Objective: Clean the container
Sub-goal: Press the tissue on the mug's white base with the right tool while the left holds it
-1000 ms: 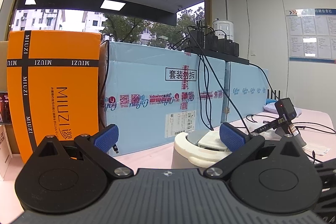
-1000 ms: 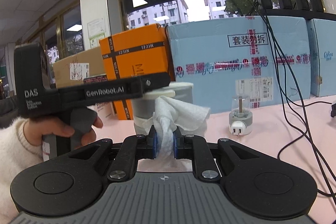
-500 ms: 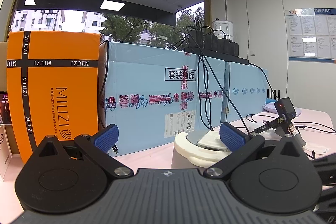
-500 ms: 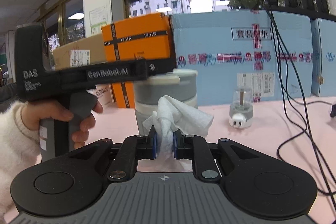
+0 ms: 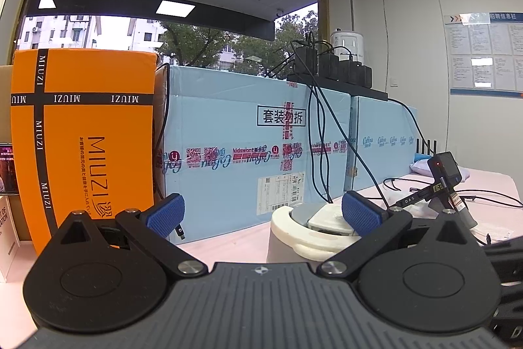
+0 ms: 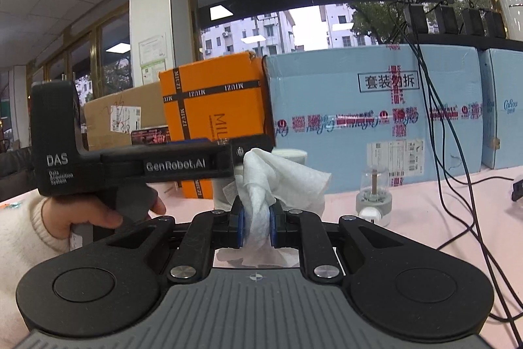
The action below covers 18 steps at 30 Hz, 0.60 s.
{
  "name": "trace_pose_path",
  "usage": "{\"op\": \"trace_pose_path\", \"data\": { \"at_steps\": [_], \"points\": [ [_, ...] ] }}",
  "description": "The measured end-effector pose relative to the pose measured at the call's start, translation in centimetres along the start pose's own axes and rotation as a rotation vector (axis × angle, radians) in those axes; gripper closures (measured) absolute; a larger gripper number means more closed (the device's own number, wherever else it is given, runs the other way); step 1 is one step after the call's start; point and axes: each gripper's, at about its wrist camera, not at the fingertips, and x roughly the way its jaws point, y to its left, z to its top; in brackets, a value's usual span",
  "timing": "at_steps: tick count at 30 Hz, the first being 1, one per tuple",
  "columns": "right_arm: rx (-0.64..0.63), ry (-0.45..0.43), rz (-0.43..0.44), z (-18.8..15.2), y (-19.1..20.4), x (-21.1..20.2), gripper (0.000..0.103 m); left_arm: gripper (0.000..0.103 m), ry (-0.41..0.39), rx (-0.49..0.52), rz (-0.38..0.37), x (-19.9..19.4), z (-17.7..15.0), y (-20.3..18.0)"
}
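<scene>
The grey cylindrical container with a thick white lid point(image 5: 305, 233) stands on the pink tabletop point(image 5: 228, 242) right in front of my left gripper point(image 5: 261, 215), whose blue pads are spread wide, the right-hand pad overlapping the lid's edge; whether it touches, I cannot tell. From my right wrist the container point(image 6: 291, 156) is mostly hidden behind the crumpled white cloth point(image 6: 271, 185) that my right gripper point(image 6: 256, 226) pinches tightly, and behind the black body of the left gripper point(image 6: 147, 165) held in my left hand point(image 6: 98, 215). Behind stand an orange MIUZI box point(image 5: 83, 136) and a long pale-blue carton point(image 5: 248, 146) with black cables point(image 5: 322, 133) hanging down it. A small clear plug-in device point(image 6: 374, 197) sits to the right of the cloth.
</scene>
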Motion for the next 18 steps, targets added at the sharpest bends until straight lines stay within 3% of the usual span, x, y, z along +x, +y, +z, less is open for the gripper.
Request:
{"op": "trace_pose_path", "data": {
  "at_steps": [10,18],
  "points": [
    [0.021,0.131,-0.010,-3.0,-0.6,1.5,0.090,0.000,-0.001,-0.002,0.001,0.0,0.0,0.1],
    [0.020,0.038,0.007,-1.0,-0.7,0.0,0.090,0.000,-0.001,0.003,-0.002,-0.1,0.0,-0.1]
  ]
}}
